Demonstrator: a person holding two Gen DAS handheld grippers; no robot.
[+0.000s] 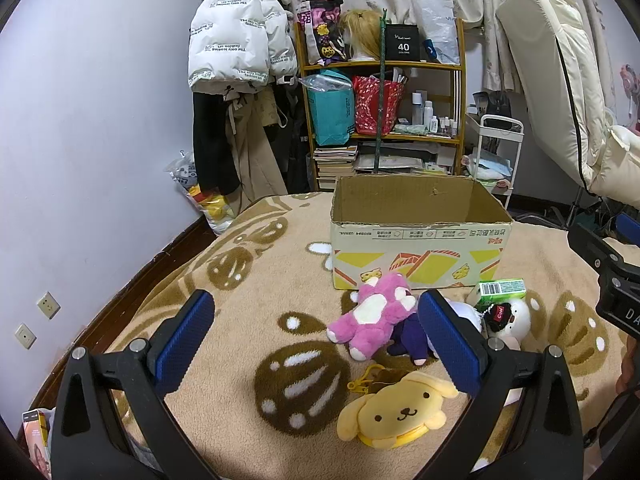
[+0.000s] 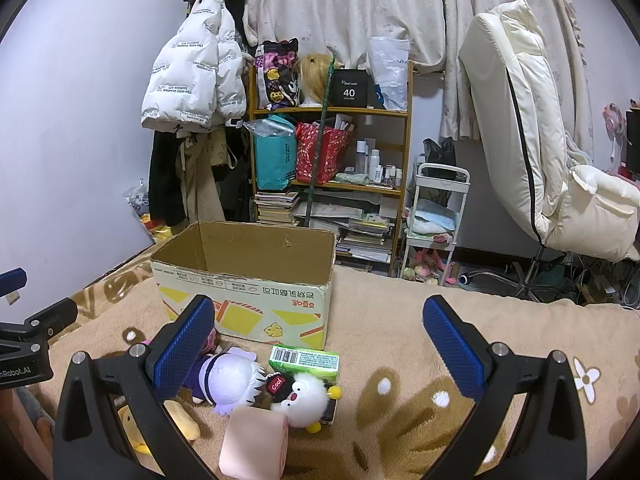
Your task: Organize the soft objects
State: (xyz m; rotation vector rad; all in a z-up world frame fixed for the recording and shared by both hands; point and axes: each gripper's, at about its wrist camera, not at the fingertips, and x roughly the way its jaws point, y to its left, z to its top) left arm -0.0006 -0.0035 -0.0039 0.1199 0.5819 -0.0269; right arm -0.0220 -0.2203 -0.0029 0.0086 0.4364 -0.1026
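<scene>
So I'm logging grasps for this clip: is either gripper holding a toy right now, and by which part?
Nothing is held. The left gripper and the right gripper are both open, above the toys on the blanket.

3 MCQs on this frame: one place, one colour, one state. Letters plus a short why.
1. Where does the pink plush lie?
A. inside the box
B. on the blanket in front of the box
C. on the shelf

2. What colour is the dog-face plush?
A. yellow
B. green
C. red

3. How is the left gripper?
A. shut on a toy
B. shut on nothing
C. open, holding nothing

Answers:
1 B: it rests on the blanket, on the near side of the cardboard box.
2 A: its face and ears are yellow.
3 C: the blue pads stand wide apart with nothing between them.
</scene>
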